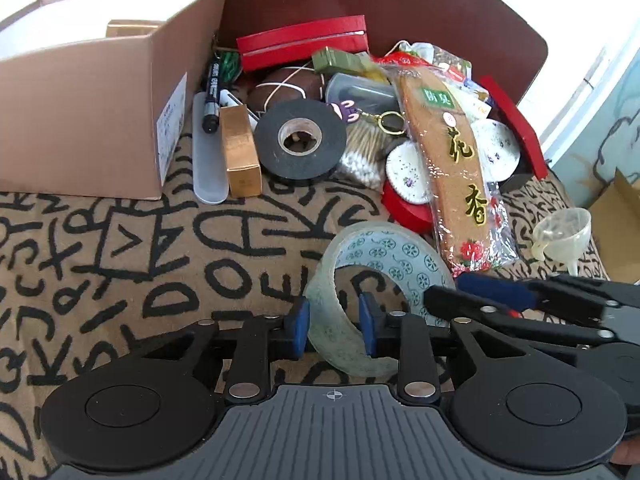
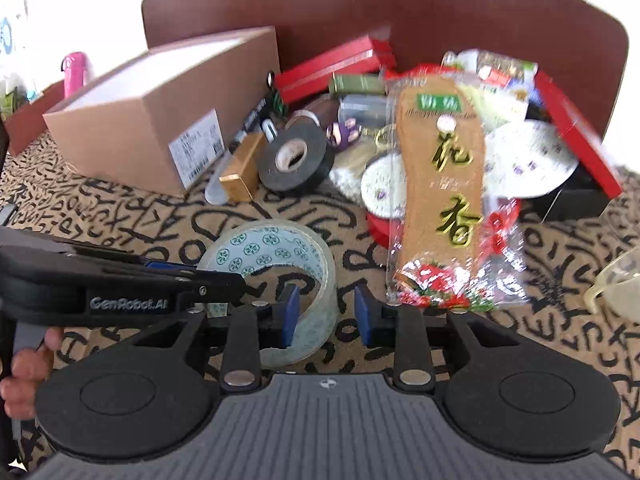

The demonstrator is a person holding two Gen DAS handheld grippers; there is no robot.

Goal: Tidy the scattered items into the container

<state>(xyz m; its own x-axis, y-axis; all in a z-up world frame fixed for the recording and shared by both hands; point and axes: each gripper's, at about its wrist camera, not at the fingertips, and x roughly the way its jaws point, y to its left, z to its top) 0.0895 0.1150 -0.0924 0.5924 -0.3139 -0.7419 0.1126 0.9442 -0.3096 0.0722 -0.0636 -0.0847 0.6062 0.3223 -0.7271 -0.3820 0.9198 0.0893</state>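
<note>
1. Left wrist view: the left gripper point(image 1: 334, 326) straddles the wall of a clear tape roll point(image 1: 376, 292) standing on edge at the near middle of the patterned cloth point(image 1: 120, 248). One pad is inside the ring and one outside, with a slight gap, so it is not yet clamped. The cardboard box point(image 1: 92, 120) sits open at the far left.
2. Right wrist view: the right gripper point(image 2: 326, 314) is part open and holds nothing; the roll point(image 2: 280, 264) lies just left of it. Advice: close firmly on the wall before lifting, and keep the right gripper clear.
</note>
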